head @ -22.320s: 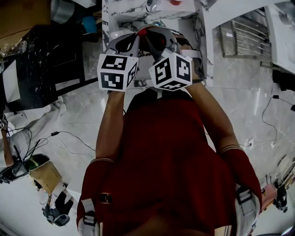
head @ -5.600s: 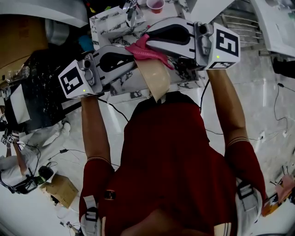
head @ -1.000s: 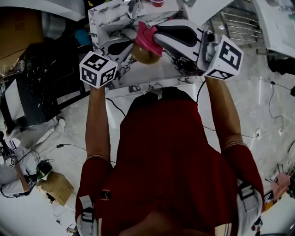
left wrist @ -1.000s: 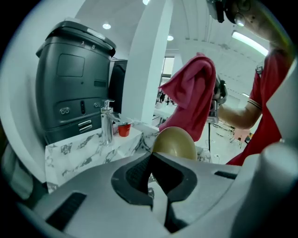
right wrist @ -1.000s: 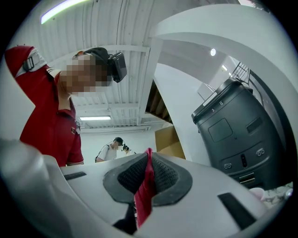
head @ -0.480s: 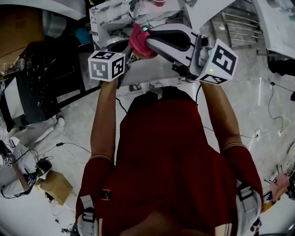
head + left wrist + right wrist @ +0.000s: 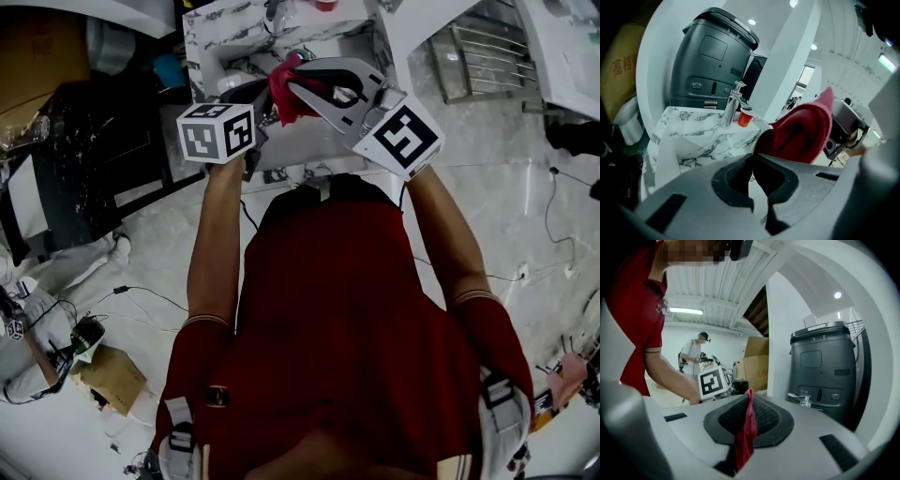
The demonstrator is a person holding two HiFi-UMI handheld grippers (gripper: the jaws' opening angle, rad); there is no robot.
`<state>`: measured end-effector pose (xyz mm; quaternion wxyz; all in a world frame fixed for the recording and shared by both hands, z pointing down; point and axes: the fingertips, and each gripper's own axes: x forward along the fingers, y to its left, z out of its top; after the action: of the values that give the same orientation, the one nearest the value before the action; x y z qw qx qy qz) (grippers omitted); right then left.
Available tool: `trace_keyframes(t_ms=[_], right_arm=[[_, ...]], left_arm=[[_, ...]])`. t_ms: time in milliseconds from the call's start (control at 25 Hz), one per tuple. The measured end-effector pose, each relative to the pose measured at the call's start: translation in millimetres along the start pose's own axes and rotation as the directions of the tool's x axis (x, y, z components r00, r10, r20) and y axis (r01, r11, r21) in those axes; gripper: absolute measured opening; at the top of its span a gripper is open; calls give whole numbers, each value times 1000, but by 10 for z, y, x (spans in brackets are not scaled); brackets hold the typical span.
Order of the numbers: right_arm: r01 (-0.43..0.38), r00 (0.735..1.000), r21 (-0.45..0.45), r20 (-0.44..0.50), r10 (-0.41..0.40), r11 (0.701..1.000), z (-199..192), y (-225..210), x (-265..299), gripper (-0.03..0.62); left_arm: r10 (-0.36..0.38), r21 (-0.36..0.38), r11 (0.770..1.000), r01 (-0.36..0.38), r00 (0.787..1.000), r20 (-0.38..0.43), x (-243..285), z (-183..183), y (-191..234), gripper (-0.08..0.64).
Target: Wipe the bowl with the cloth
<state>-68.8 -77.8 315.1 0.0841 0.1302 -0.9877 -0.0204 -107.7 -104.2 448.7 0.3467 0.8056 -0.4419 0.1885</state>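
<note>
above the marble counter (image 7: 211,42) the left gripper (image 7: 752,157) is clamped on the rim of the bowl (image 7: 761,139) to steady it aloft, while the right gripper (image 7: 749,395) pinches the red cloth (image 7: 801,126) tight, pressing it into the bowl for wiping

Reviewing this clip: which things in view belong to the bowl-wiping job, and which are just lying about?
Belong to the job:
- bowl, gripped at its rim by the left gripper
- red cloth, pinched in the right gripper

Lying about:
- tap
- red cup
- marble counter
- dark grey machine
- cardboard boxes
</note>
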Motion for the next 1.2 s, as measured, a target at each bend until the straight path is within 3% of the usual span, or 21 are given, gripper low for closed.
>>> trace_keyframes(t_ms=[160, 400, 760, 1200], right_arm=[[75, 991, -74, -108, -82, 994, -235, -57, 69, 23], [79, 950, -151, -289, -120, 985, -673, -77, 137, 26], [101, 887, -110, -440, -140, 989, -1117, -147, 104, 75], [134, 857, -17, -500, -125, 991, -1530, -222, 231, 77]], left_arm=[[2, -12, 1000, -2, 1000, 0, -4, -27, -6, 12], [0, -24, 1000, 0, 1000, -8, 53, -55, -51, 12], [-27, -77, 997, 22, 998, -63, 223, -247, -22, 12], [-2, -197, 980, -34, 984, -180, 652, -668, 289, 14]])
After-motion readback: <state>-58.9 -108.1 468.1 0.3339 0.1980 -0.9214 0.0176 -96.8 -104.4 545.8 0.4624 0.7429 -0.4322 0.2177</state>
